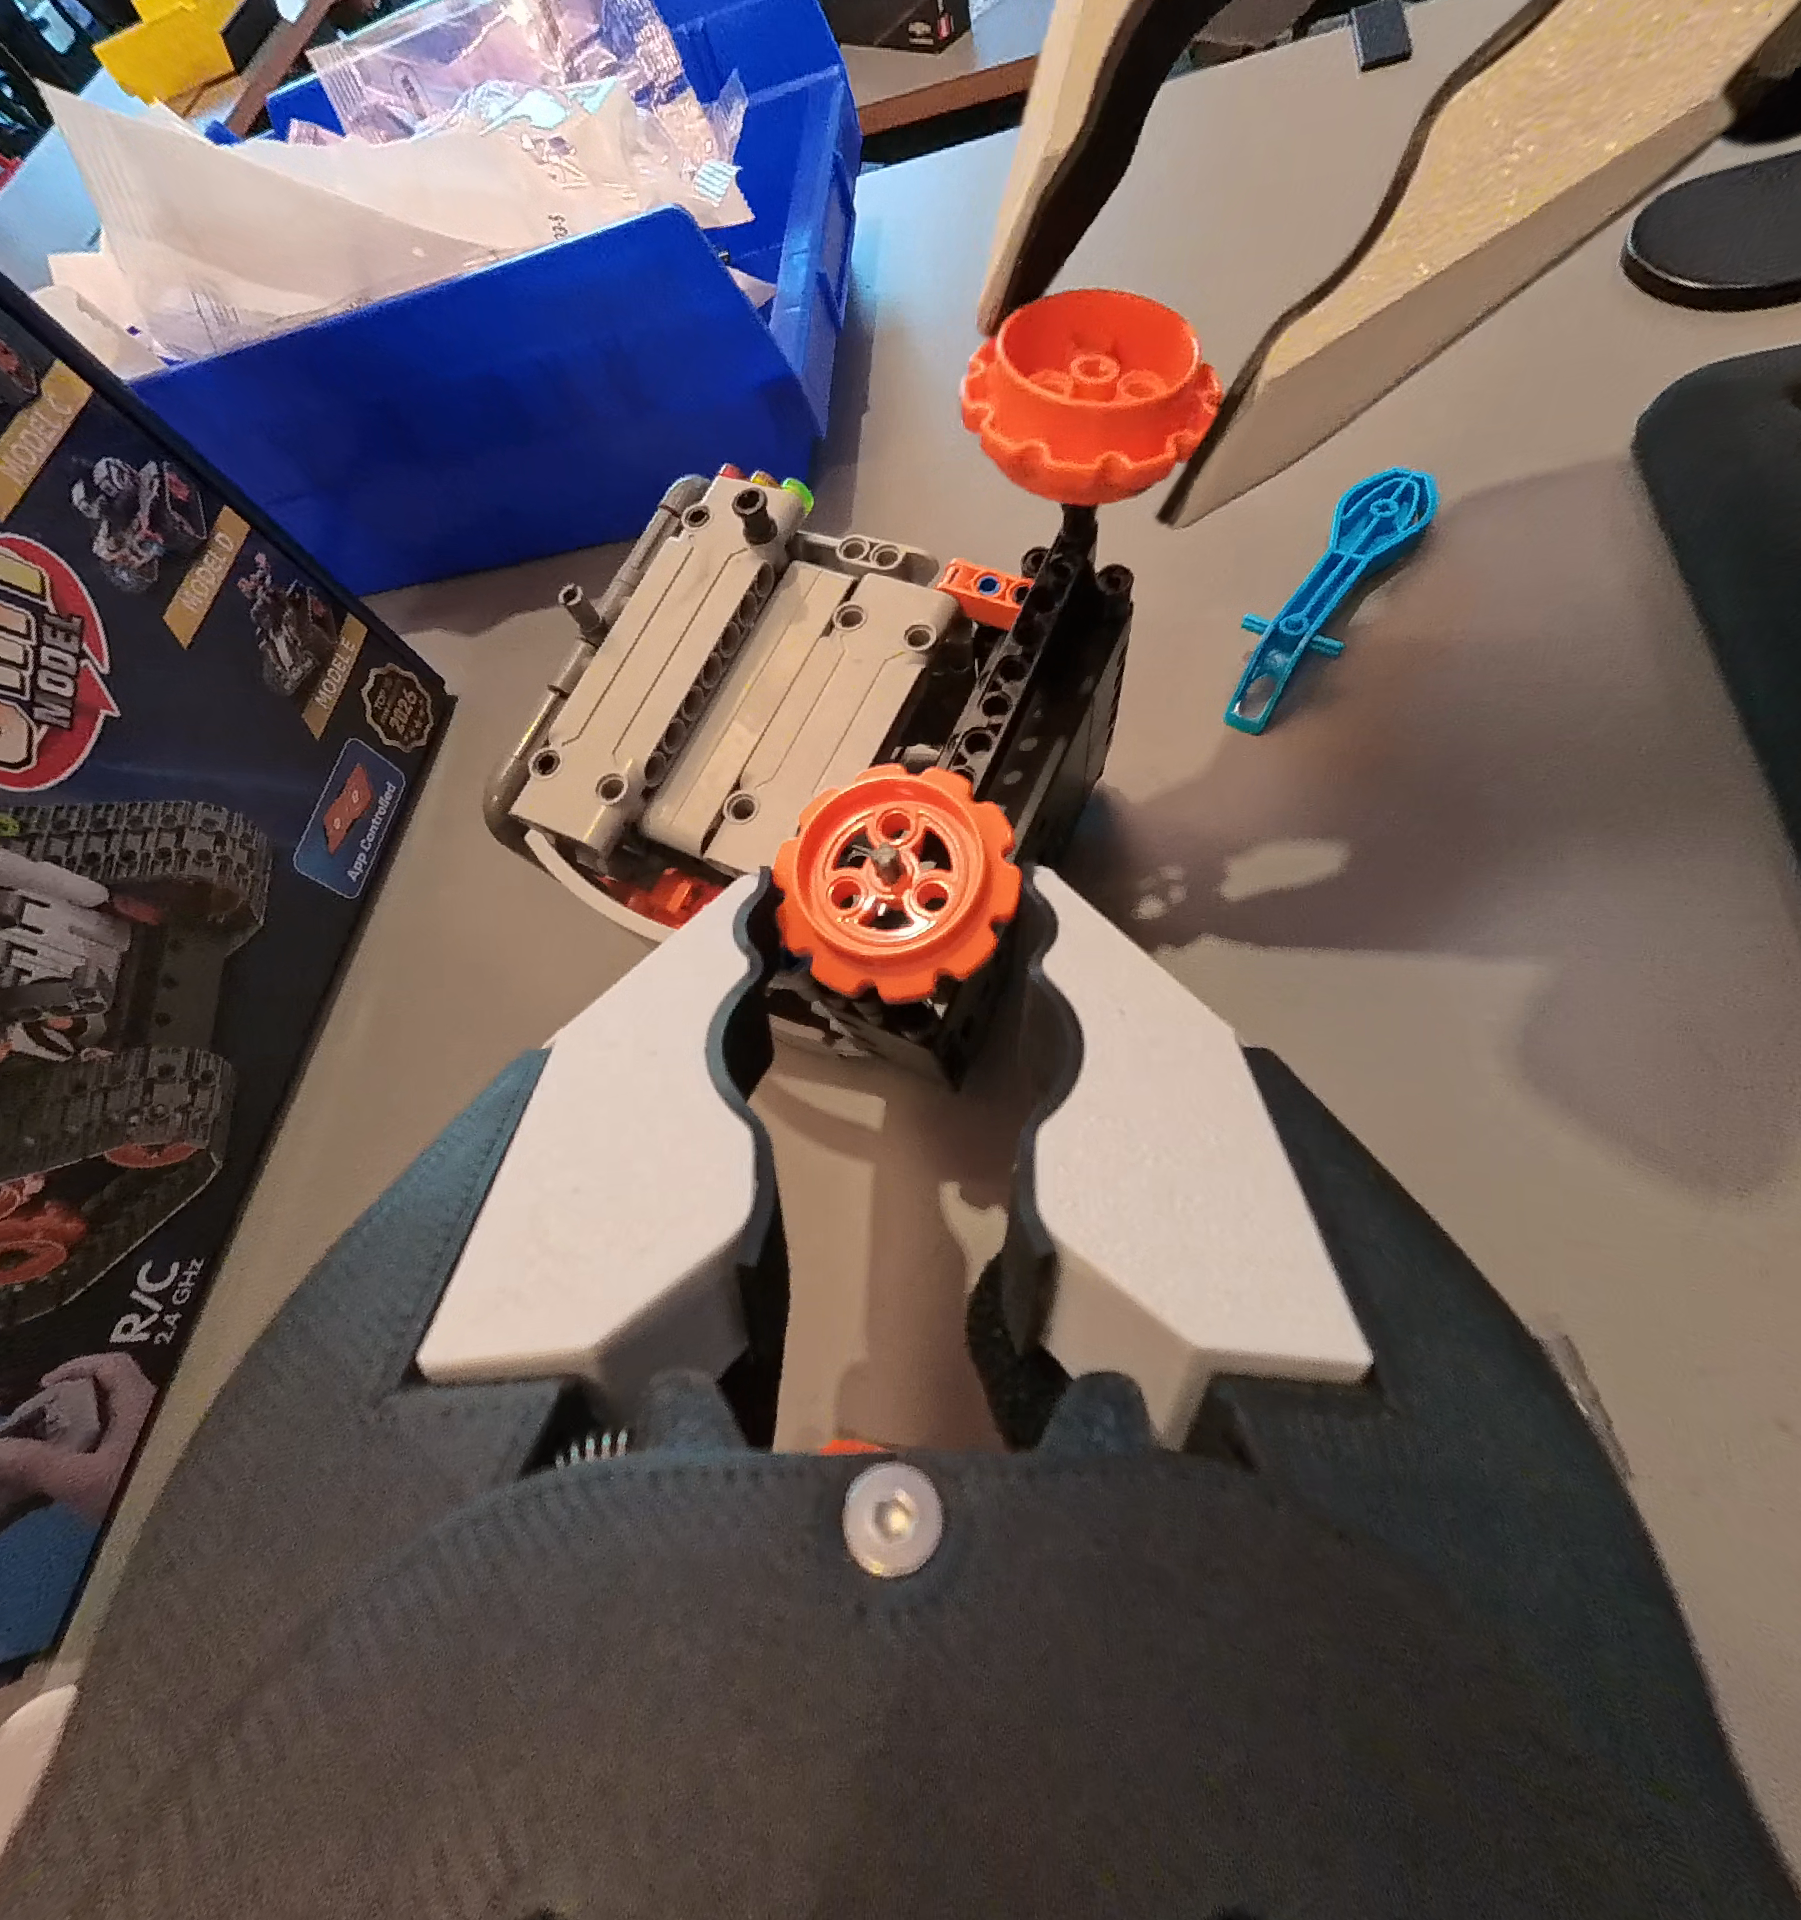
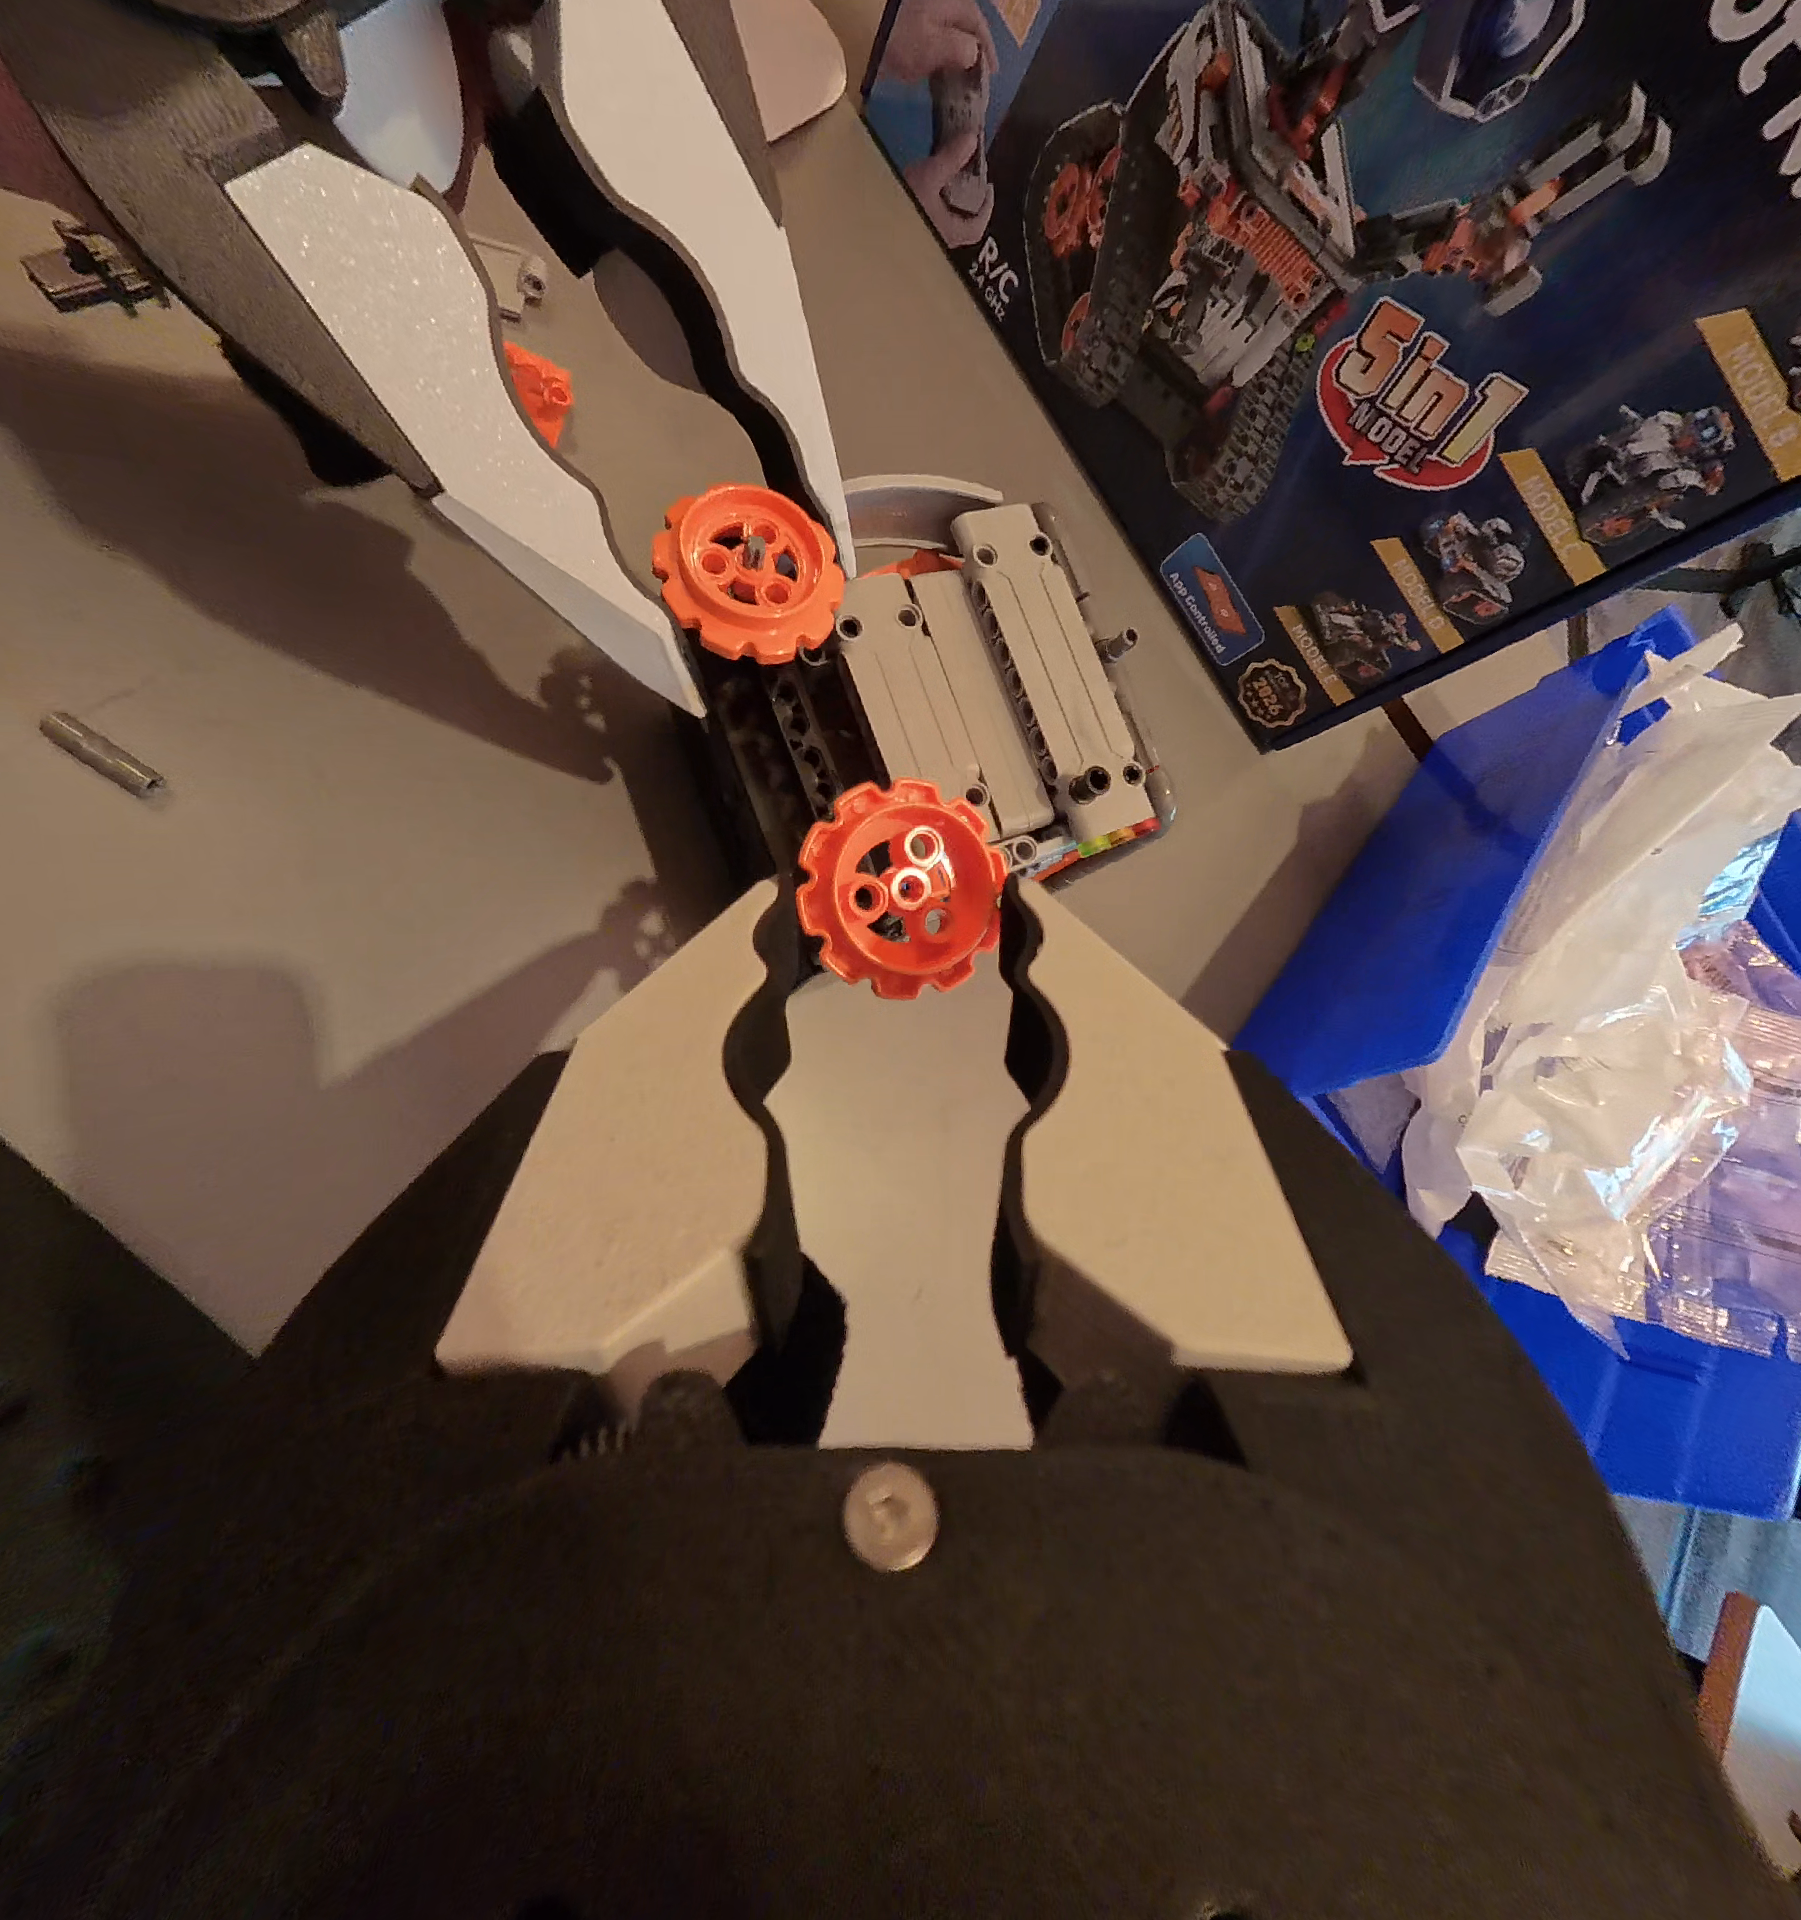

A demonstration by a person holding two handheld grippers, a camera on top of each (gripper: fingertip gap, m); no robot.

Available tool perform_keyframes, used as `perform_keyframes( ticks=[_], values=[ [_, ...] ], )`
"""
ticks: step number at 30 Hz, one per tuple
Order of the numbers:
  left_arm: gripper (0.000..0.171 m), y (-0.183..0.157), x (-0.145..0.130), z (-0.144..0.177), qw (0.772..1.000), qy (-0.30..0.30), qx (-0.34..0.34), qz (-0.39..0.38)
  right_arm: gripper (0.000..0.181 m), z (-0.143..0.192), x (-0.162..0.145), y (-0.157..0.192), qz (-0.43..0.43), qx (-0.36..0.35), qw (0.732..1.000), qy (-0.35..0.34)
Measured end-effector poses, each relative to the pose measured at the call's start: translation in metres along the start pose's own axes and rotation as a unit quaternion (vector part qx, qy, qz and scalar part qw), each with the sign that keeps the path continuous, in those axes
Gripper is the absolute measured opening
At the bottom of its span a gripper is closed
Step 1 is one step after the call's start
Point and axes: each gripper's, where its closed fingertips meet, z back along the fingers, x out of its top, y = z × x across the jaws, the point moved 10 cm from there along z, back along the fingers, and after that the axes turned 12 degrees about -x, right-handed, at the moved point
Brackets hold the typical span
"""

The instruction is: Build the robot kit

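We hold the grey-and-black brick model [image 1: 823, 675] at both ends. The left gripper [image 1: 891, 935] is clamped around its near end, by one orange toothed wheel [image 1: 896, 883]; the right gripper [image 2: 901, 899] pinches a second orange wheel [image 2: 901, 888] over the far axle. Good practice, we judge: keep hub and axle square. Beside them on the grey table [image 1: 1498, 935] lie a blue tool [image 1: 1327, 597], printed box [image 1: 96, 831] and blue bin [image 1: 522, 395].
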Motion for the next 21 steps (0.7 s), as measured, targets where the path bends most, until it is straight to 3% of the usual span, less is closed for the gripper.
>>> perform_keyframes(
  ticks=[21],
  values=[
    [0.042, -0.0027, -0.0003, -0.0010, 1.000, -0.007, 0.011, 0.003, 0.036, 0.0001, 0.0050, 0.0035, 0.009, -0.024, 0.999, 0.035]
  ],
)
